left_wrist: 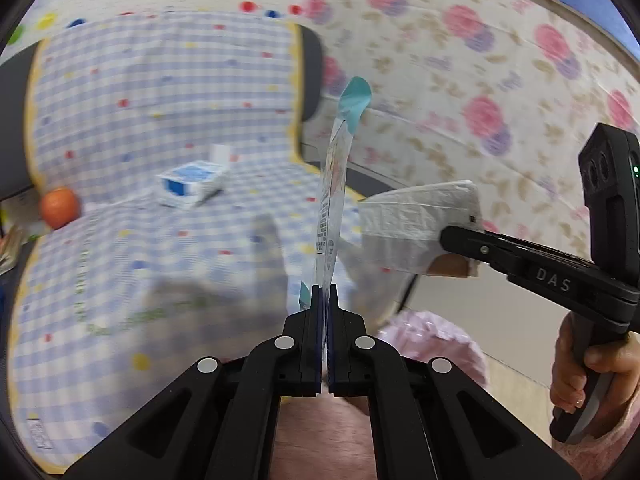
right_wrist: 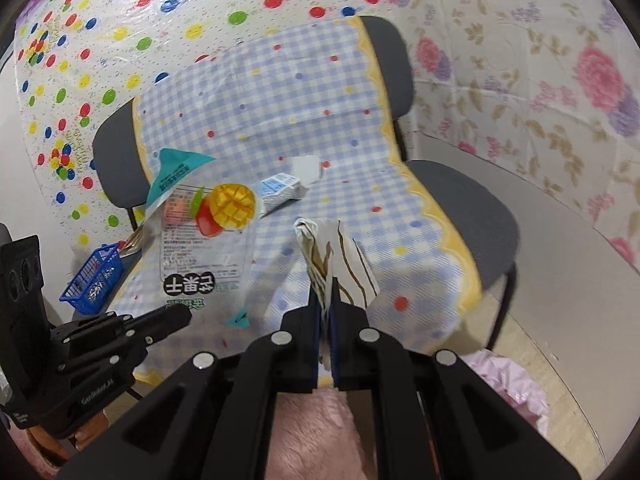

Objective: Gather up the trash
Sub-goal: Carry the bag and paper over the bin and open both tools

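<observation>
My left gripper is shut on a clear snack wrapper with a teal top and a mango picture, held above the chair; it also shows in the right wrist view. My right gripper is shut on a crumpled white paper napkin with brown stains; in the left wrist view the napkin is held to the right of the wrapper. A blue and white small carton lies on the checked cloth on the chair seat, also in the right wrist view. A white paper piece lies behind it.
The grey chair is covered by a blue checked cloth. A pink bag sits low on the floor below both grippers. An orange ball is at the left. A blue basket stands on the floor. Floral and dotted sheets hang behind.
</observation>
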Motion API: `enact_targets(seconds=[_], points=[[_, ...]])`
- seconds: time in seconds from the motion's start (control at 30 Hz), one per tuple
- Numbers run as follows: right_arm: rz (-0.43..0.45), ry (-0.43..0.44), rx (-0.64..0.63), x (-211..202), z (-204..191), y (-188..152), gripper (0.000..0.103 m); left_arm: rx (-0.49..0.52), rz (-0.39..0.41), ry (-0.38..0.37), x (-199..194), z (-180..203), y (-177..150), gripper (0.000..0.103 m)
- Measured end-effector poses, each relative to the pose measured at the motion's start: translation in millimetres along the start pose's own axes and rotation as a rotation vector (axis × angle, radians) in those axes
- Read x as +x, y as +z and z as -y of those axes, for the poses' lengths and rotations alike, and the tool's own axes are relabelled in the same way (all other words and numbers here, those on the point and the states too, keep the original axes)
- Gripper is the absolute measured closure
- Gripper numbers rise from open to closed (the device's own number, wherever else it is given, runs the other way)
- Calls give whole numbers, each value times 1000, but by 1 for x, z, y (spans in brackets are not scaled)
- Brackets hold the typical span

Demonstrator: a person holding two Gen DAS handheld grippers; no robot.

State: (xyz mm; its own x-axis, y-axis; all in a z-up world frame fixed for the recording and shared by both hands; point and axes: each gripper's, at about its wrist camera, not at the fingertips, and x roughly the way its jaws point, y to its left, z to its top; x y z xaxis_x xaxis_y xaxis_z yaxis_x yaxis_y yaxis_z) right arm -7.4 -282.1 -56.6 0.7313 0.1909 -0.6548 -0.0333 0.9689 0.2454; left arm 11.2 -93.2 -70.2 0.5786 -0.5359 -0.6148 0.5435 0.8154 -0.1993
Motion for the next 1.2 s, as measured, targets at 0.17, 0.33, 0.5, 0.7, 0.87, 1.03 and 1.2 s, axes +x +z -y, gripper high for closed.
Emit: enact_targets(seconds=[0.17,0.33,0.5,0.7,0.87,1.03,1.2], points=[[9,-66,43,-25,24,-14,98,53,-23,-73,10,33,-2,101],[5,-125,87,-45,47,-31,98,110,-66,-143,24,64,-6,101],[-11,-183,127,-59,68,-50,98,154,-110,-195,36,91,-13,101],[-60,-237,195,-63,95,-73,98,188,-157,-224,53,111,-20,101],[-121,-249,242,-53,112,-91,98,197,-223,-240,74,123,-27,101],[-152,-260,267,-44,122,-98,97,206,-281,-242,96,131,-33,96],[-163,-268,278,-35,132,-103,74,201,-298,-242,107,134,-34,77]])
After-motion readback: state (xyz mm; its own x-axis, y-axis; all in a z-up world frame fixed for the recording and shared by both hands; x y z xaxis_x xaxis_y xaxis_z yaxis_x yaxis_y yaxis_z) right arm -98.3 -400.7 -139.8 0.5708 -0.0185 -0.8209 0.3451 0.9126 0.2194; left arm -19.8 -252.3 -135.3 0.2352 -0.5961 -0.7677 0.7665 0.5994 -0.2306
